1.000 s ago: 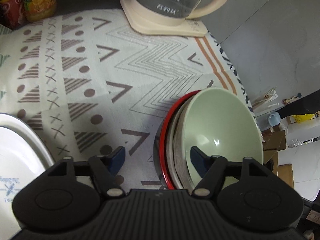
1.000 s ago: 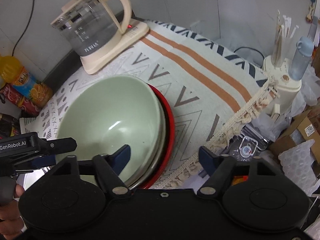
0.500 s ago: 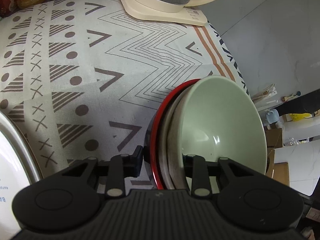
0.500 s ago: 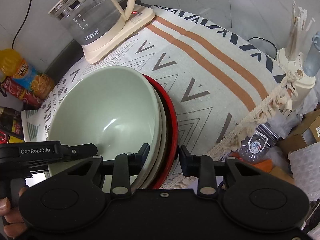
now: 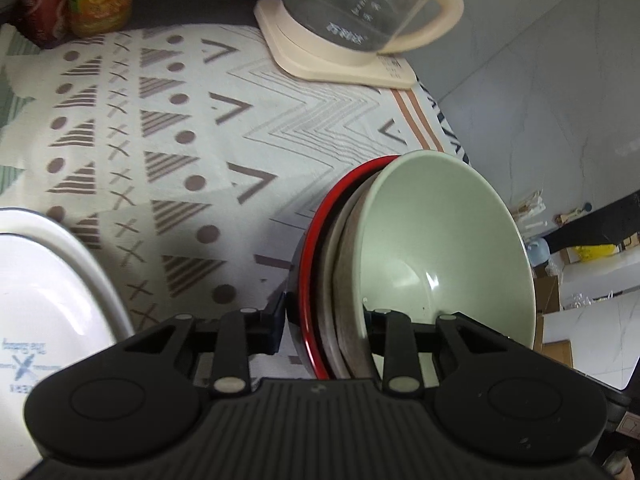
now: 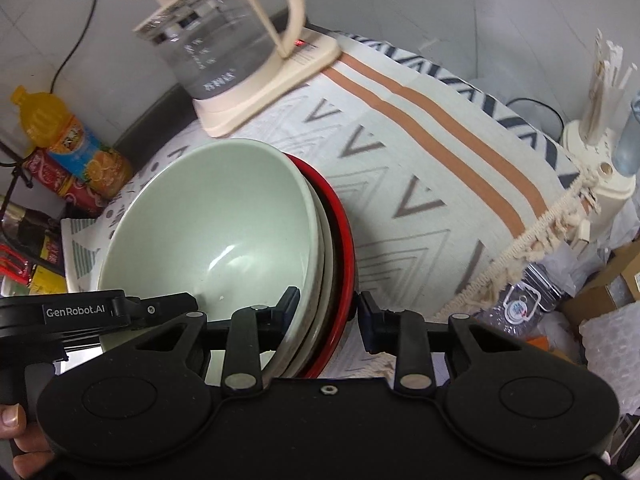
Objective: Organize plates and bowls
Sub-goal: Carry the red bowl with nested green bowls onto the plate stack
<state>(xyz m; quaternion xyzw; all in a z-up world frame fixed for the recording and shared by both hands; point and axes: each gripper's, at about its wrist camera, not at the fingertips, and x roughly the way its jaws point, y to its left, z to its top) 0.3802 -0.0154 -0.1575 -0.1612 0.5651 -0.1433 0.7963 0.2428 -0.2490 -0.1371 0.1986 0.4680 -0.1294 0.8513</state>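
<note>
Gripping three nested bowls (image 5: pixel 440 248): two claws, one each side.

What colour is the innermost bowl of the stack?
Pale green bowl, clearest in the right wrist view.

We are looking at our left gripper (image 5: pixel 325 322): matte black, ribbed housing, round side discs, silver pivot rivets. Our right gripper (image 6: pixel 329 314) is showing the same black build, a small screw at twelve o'clock on its body. White "GenRobot.AI" lettering is showing at nine o'clock.
</note>
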